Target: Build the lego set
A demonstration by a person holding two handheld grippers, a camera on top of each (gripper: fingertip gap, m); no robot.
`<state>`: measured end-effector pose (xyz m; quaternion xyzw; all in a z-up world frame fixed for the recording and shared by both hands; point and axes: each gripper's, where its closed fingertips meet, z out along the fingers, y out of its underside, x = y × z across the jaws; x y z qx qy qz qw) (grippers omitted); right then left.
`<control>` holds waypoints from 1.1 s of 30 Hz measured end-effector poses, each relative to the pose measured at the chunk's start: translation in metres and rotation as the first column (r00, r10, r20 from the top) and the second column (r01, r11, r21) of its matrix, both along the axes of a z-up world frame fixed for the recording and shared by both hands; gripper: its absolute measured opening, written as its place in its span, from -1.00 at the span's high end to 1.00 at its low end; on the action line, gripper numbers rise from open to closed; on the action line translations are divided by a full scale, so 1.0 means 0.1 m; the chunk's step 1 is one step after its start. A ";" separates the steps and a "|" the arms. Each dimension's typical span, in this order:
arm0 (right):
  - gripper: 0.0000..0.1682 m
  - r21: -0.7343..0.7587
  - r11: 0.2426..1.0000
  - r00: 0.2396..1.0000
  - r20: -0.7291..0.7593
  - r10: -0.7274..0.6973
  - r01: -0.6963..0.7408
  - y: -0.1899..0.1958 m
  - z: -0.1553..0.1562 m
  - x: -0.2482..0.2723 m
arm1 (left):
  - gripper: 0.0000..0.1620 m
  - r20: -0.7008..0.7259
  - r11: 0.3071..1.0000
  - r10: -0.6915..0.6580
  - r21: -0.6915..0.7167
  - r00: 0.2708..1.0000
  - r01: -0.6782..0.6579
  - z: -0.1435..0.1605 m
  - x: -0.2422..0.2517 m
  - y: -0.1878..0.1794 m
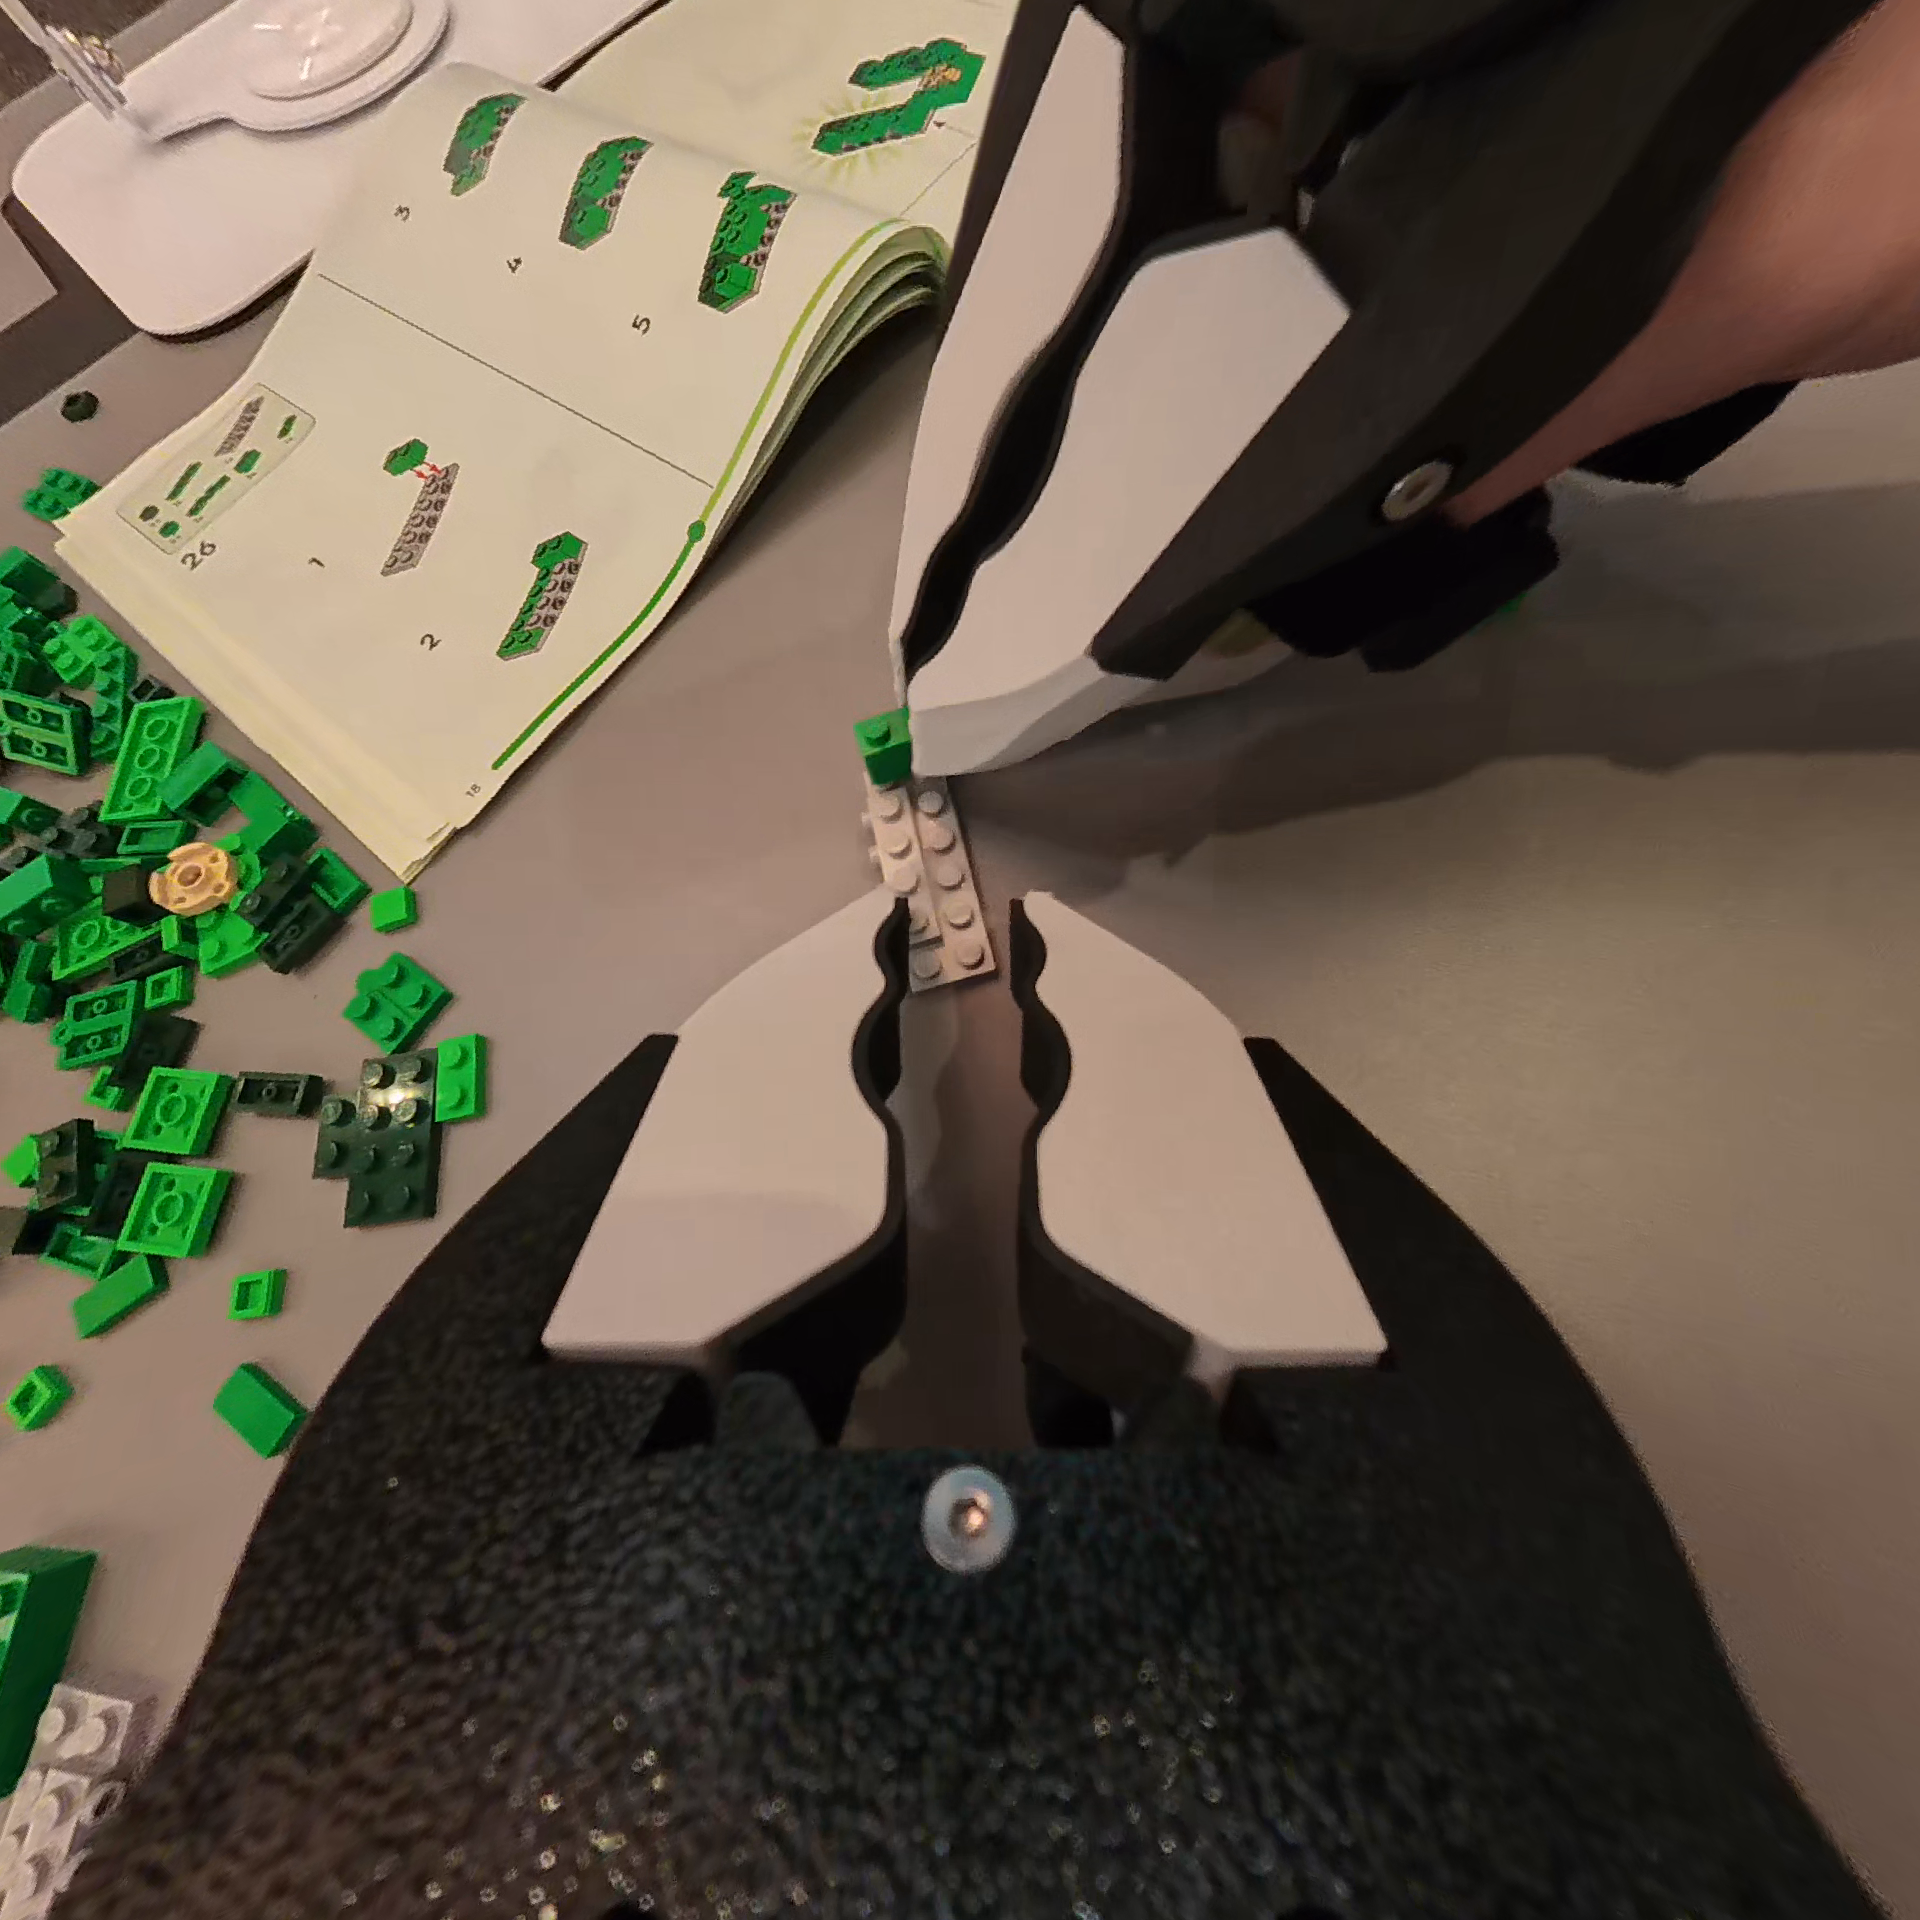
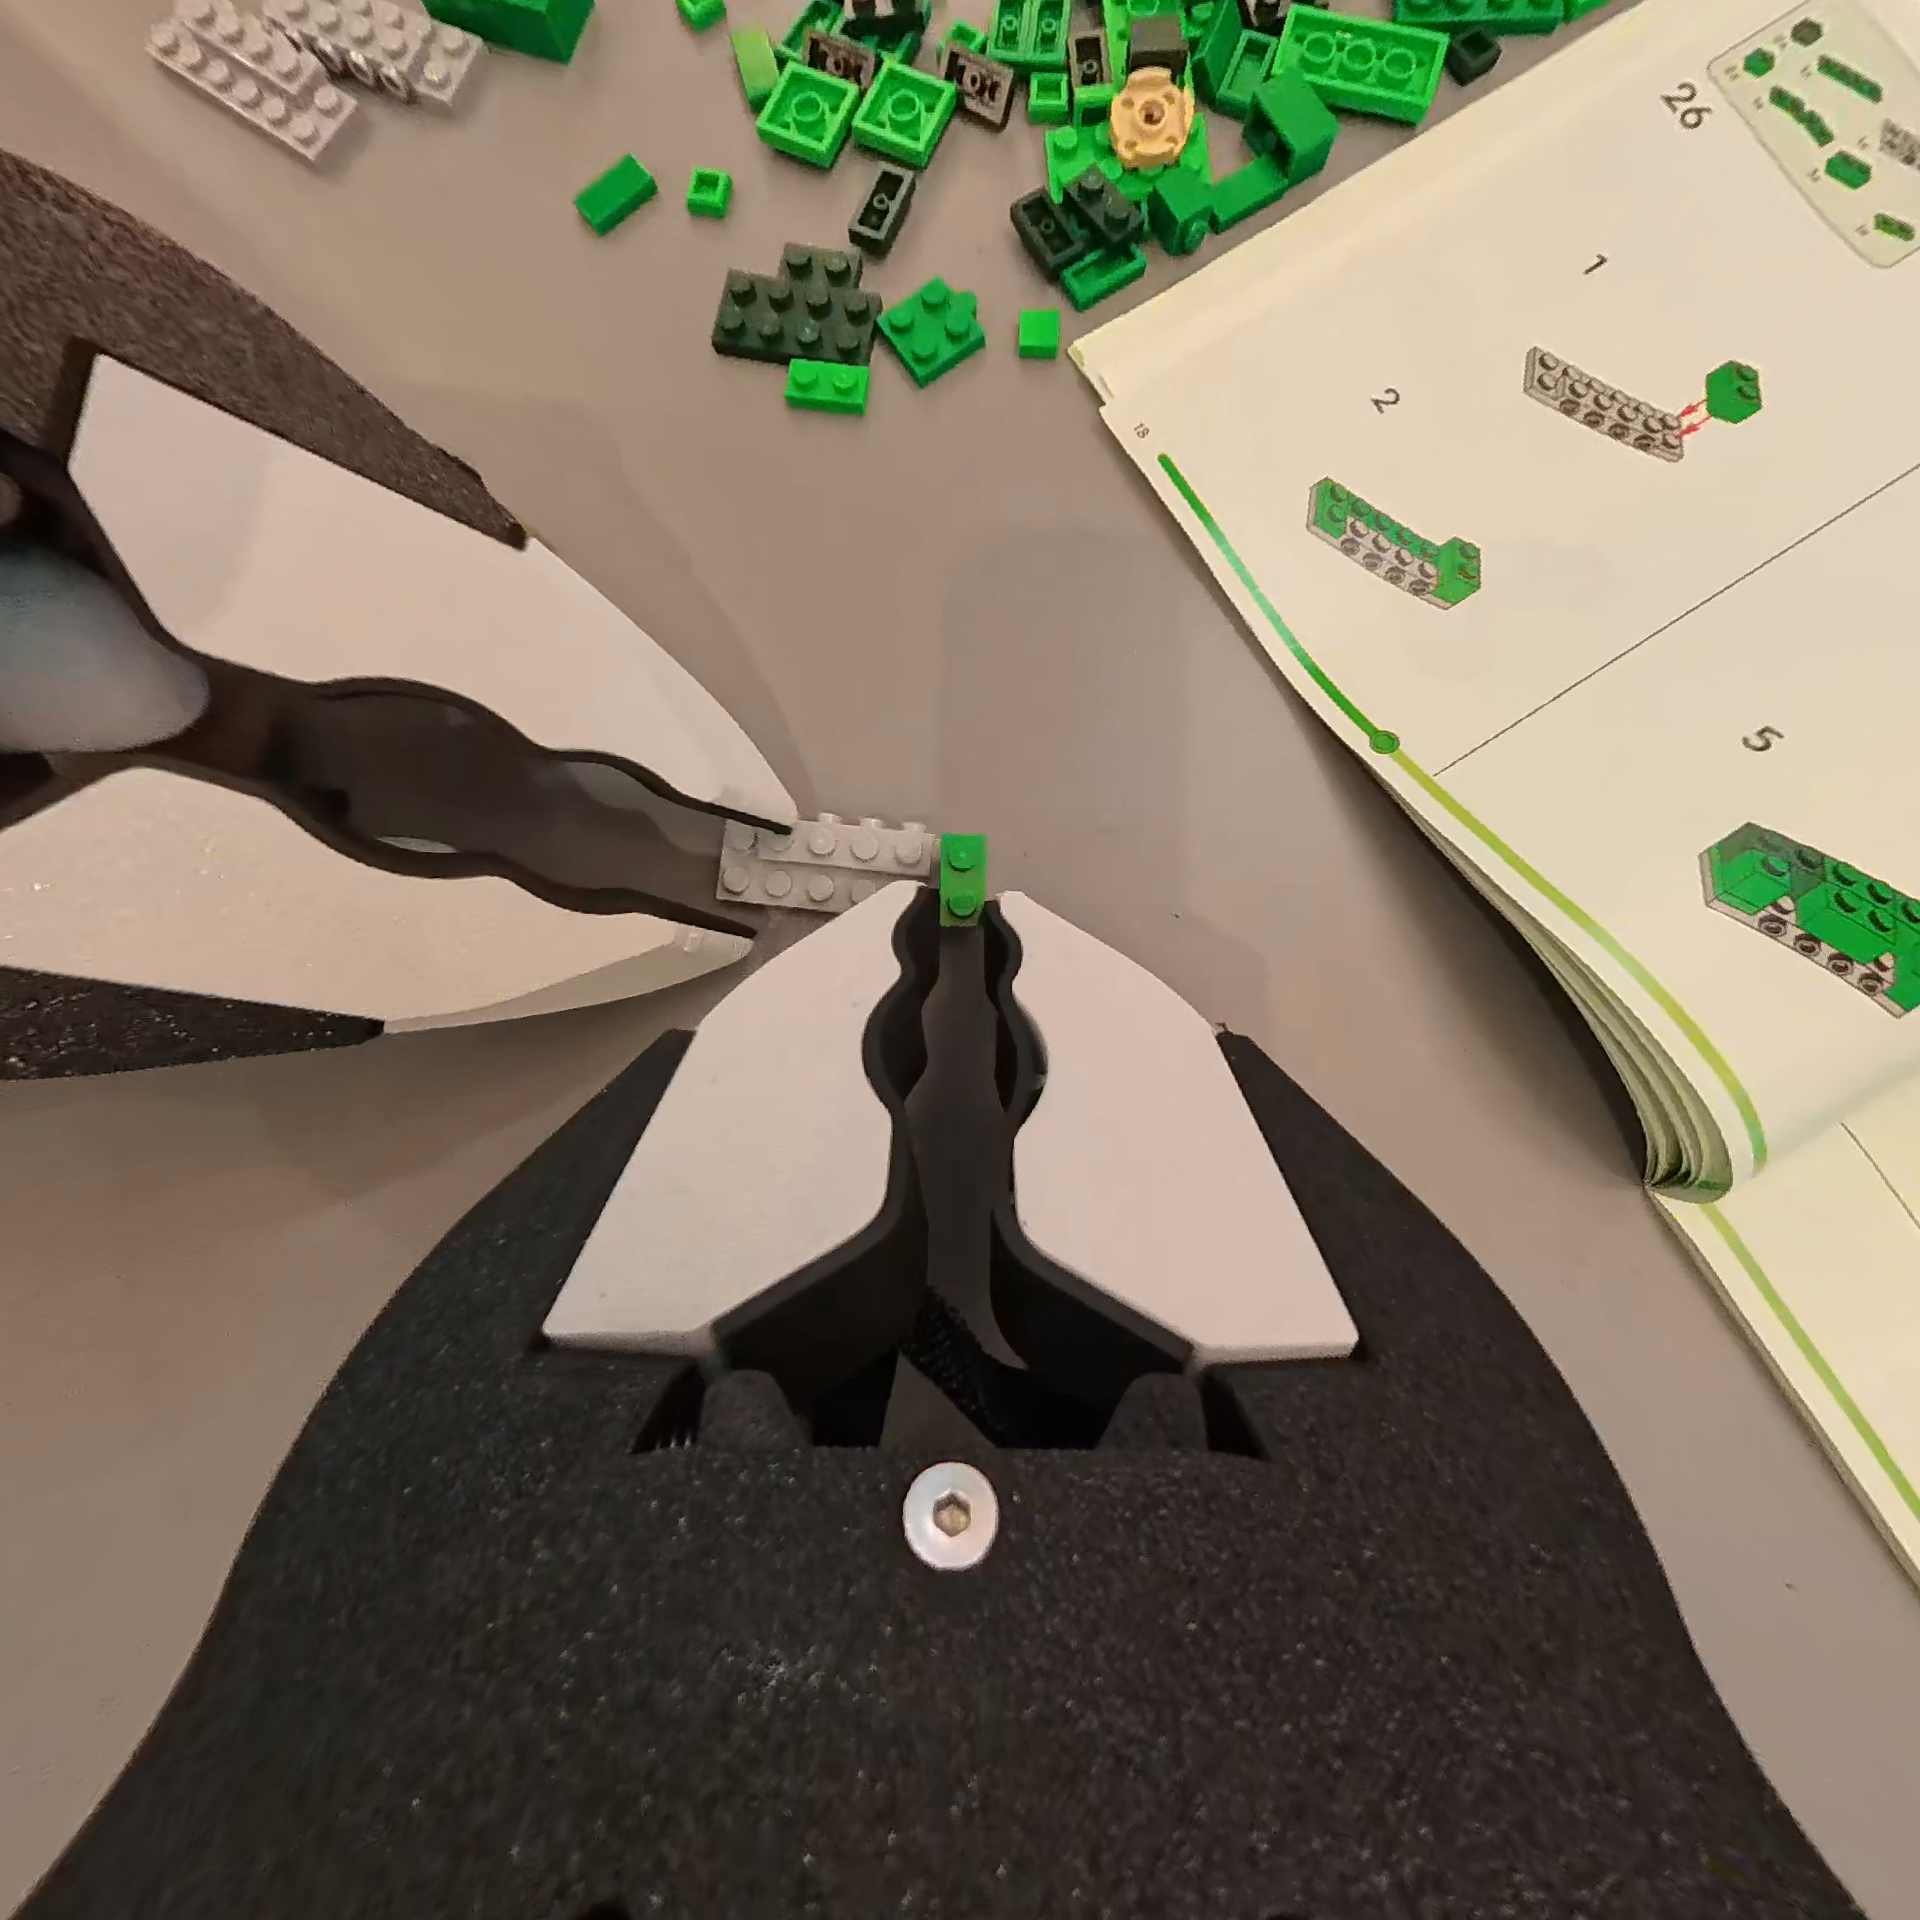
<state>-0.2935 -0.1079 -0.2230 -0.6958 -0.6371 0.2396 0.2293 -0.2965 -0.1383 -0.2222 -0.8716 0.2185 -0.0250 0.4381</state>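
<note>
A light grey 2-wide plate (image 1: 935, 883) lies on the grey table (image 1: 1455, 1039). My left gripper (image 1: 956, 909) has its jaws closed around the plate's near end; it also shows in the right wrist view (image 2: 769, 873), gripping the plate (image 2: 831, 868) from the left. My right gripper (image 2: 961, 904) is shut on a small bright green 1x2 brick (image 2: 962, 878) and holds it at the plate's far end, touching it. In the left wrist view the right gripper (image 1: 904, 717) comes down from the upper right with the green brick (image 1: 883, 743) at its tip.
An open instruction booklet (image 1: 468, 416) (image 2: 1558, 623) lies beside the work spot. A pile of loose green bricks (image 1: 125, 883) (image 2: 1039, 104) with a tan round piece (image 2: 1148, 114) lies nearby, with grey plates (image 2: 301, 73) beside it. A white flat object (image 1: 208, 156) lies beyond the booklet. Less than 4 cm separates the two grippers' tips.
</note>
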 end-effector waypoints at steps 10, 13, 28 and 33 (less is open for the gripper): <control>0.90 0.028 1.000 0.999 0.029 -0.014 0.013 0.00 0.00 0.01 | 0.82 0.006 1.000 0.003 -0.001 1.000 -0.003 0.00 -0.01 0.00; 0.91 0.031 0.999 0.999 0.037 -0.020 0.019 -0.02 0.00 0.02 | 0.84 0.002 1.000 0.006 0.000 1.000 -0.006 0.00 -0.01 0.01; 0.90 0.034 0.997 0.995 0.064 -0.078 0.076 0.00 -0.02 0.01 | 0.38 -0.034 0.999 0.051 0.001 0.998 -0.051 -0.01 -0.07 0.05; 0.91 0.023 0.996 0.994 0.063 -0.090 0.088 0.00 -0.02 0.02 | 0.53 -0.049 0.999 0.014 -0.034 0.999 -0.016 -0.02 -0.05 0.08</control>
